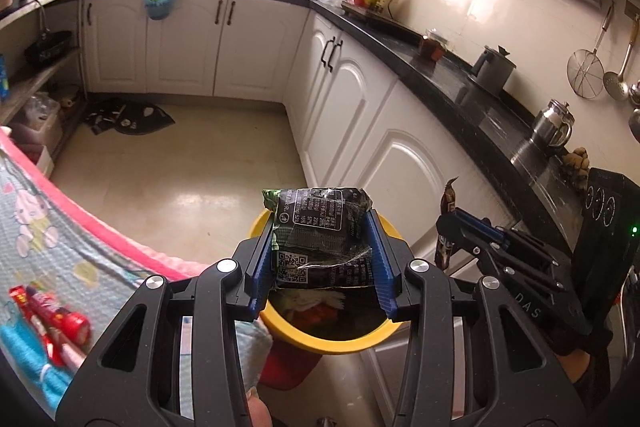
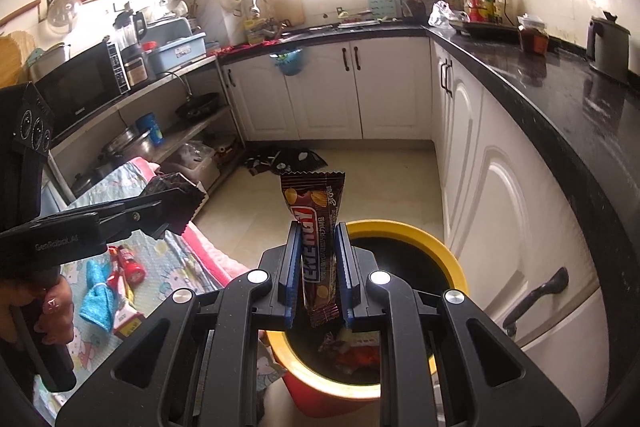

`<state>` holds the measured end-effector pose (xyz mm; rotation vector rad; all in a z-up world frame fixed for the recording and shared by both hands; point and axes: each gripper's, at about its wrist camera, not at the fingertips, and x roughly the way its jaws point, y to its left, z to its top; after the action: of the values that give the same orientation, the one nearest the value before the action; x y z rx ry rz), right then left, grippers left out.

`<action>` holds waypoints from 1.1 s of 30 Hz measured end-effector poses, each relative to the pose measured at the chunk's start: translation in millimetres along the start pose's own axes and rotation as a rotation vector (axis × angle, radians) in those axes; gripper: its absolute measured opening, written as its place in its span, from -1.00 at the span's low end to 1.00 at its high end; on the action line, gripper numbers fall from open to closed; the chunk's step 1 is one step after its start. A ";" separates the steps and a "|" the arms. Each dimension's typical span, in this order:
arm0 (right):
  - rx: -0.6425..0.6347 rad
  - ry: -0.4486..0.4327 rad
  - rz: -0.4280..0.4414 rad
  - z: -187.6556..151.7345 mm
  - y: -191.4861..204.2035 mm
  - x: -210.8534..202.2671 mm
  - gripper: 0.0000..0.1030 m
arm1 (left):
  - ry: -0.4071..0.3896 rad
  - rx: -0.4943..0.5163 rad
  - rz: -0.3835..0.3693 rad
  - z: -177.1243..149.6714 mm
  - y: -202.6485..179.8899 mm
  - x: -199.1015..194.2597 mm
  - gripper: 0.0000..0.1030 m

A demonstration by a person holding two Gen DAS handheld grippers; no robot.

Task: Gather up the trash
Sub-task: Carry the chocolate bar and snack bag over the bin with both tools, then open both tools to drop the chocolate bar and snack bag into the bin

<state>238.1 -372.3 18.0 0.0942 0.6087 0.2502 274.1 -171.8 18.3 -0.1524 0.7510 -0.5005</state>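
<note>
My left gripper (image 1: 320,223) is shut on a crumpled dark green snack packet (image 1: 320,227), held over the mouth of the yellow-rimmed red trash bin (image 1: 332,345). My right gripper (image 2: 318,227) is shut on a brown snack-bar wrapper (image 2: 316,227) that stands upright between its blue pads, just above the bin's yellow rim (image 2: 448,251). Wrappers lie inside the bin. Each gripper shows in the other's view: the right gripper (image 1: 450,223) at the right with its wrapper, the left gripper (image 2: 182,205) at the left with its packet.
A table with a pink-edged cartoon cloth (image 1: 52,227) stands left of the bin, bearing a red packet (image 1: 60,319) and a blue cloth (image 2: 96,291). White cabinets (image 1: 404,163) under a black counter (image 1: 480,99) run along the right. A dark mat (image 1: 128,115) lies on the floor.
</note>
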 end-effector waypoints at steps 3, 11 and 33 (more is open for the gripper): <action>0.016 0.021 -0.012 -7.5 -8.3 8.6 -0.67 | 0.030 -0.013 -0.019 -1.0 -0.6 17.2 -0.33; 0.076 0.096 -0.033 -30.9 -28.9 40.0 -0.64 | 0.092 -0.058 -0.069 -8.2 4.0 53.6 -0.31; 0.182 0.196 -0.064 -62.0 -72.6 95.3 -0.29 | 0.200 -0.165 -0.129 -18.1 17.1 112.5 0.10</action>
<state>292.7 -416.7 -97.0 0.2269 0.8281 0.1425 338.1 -210.9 -69.2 -0.3088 0.9831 -0.5818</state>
